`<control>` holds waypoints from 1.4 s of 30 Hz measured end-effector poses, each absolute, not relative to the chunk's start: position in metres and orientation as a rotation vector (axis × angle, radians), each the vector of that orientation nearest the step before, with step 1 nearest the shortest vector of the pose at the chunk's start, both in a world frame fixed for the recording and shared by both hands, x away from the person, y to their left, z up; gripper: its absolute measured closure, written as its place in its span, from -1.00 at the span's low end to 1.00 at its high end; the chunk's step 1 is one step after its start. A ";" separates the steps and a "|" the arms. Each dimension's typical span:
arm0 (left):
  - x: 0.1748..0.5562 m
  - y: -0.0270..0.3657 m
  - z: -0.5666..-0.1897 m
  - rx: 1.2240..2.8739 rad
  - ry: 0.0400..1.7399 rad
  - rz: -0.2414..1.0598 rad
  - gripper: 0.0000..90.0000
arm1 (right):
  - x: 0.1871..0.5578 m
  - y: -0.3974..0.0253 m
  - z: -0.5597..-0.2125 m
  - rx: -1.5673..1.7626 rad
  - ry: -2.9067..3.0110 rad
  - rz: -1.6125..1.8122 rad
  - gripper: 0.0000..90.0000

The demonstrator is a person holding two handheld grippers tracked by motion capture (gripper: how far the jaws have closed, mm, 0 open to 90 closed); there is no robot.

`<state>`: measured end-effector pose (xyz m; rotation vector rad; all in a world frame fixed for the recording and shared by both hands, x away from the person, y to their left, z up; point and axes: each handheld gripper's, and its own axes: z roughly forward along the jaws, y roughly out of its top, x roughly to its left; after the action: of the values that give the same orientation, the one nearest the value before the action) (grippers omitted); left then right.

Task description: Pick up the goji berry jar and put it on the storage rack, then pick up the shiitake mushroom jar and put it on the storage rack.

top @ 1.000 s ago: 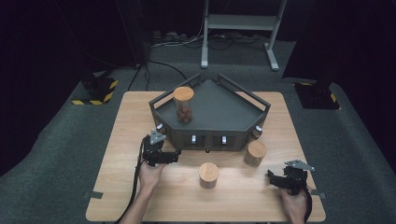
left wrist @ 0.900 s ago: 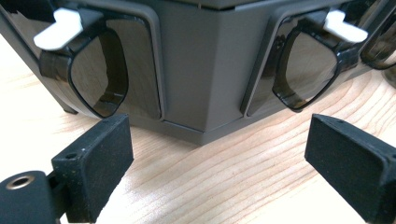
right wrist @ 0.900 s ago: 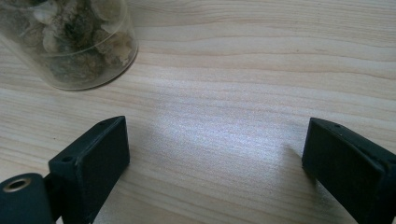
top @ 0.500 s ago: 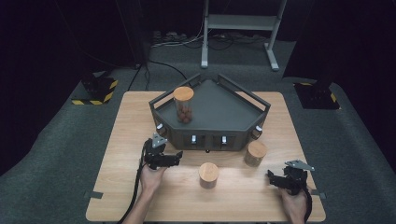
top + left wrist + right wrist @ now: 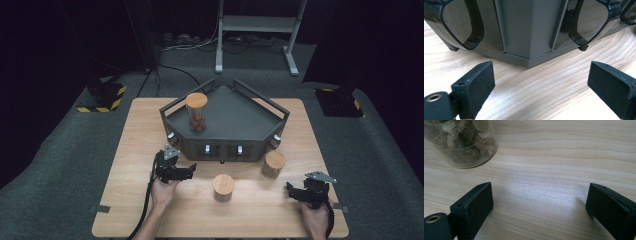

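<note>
A dark grey five-sided tray stands at the middle of the wooden table, with a wood-lidded clear jar of brown lumps on its left part. Two more wood-lidded jars stand on the table in front of it, one in the middle and one to the right. My left gripper is open and empty, close to the tray's front left corner. My right gripper is open and empty near the front right edge. Ahead and left of its jaws stands a clear jar.
The tray has raised rails along its edges and small knobs on its front face. Dark looped handles show on the tray's sides. Bare wood lies between my right jaws. Beyond the table is dark floor with cables and a metal stand.
My left gripper has drifted slightly toward the table's front edge. The right gripper and the jars have stayed put.
</note>
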<state>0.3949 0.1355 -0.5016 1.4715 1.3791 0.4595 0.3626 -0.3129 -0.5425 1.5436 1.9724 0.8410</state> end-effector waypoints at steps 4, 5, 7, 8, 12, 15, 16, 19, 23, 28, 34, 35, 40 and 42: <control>0.395 0.135 -0.506 1.461 1.394 0.457 -0.84 | 0.363 -0.313 -0.543 1.544 1.972 0.841 -0.85; 0.395 0.136 -0.508 1.472 1.395 0.459 -0.84 | 0.363 -0.313 -0.543 1.543 1.973 0.841 -0.85; 0.396 0.136 -0.511 1.471 1.401 0.461 -0.84 | 0.363 -0.313 -0.543 1.544 1.972 0.841 -0.85; 0.396 0.136 -0.512 1.473 1.403 0.461 -0.84 | 0.363 -0.313 -0.543 1.544 1.973 0.841 -0.85; 0.397 0.136 -0.517 1.471 1.412 0.460 -0.84 | 0.363 -0.313 -0.542 1.544 1.973 0.841 -0.85; 0.398 0.134 -0.521 1.472 1.417 0.463 -0.84 | 0.363 -0.313 -0.543 1.544 1.973 0.841 -0.85; 0.398 0.134 -0.522 1.471 1.419 0.465 -0.84 | 0.363 -0.313 -0.543 1.544 1.972 0.842 -0.85; 0.399 0.133 -0.525 1.470 1.424 0.467 -0.84 | 0.363 -0.313 -0.543 1.544 1.973 0.841 -0.85; 0.400 0.132 -0.528 1.476 1.427 0.468 -0.85 | 0.363 -0.313 -0.543 1.545 1.973 0.842 -0.85; 0.403 0.132 -0.531 1.467 1.438 0.476 -0.85 | 0.363 -0.313 -0.543 1.544 1.973 0.842 -0.85; 0.404 0.133 -0.536 1.482 1.445 0.482 -0.85 | 0.363 -0.313 -0.542 1.542 1.975 0.841 -0.85; 0.404 0.133 -0.537 1.492 1.444 0.489 -0.85 | 0.363 -0.313 -0.542 1.543 1.977 0.841 -0.86; 0.406 0.134 -0.540 1.493 1.454 0.495 -0.85 | 0.364 -0.312 -0.543 1.540 1.985 0.845 -0.88; 0.406 0.134 -0.542 1.493 1.454 0.500 -0.85 | 0.364 -0.312 -0.543 1.537 1.987 0.844 -0.88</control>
<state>0.4059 0.1344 -0.5415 1.4931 1.4537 0.4997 0.3641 -0.3123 -0.5425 1.5368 1.9874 0.8437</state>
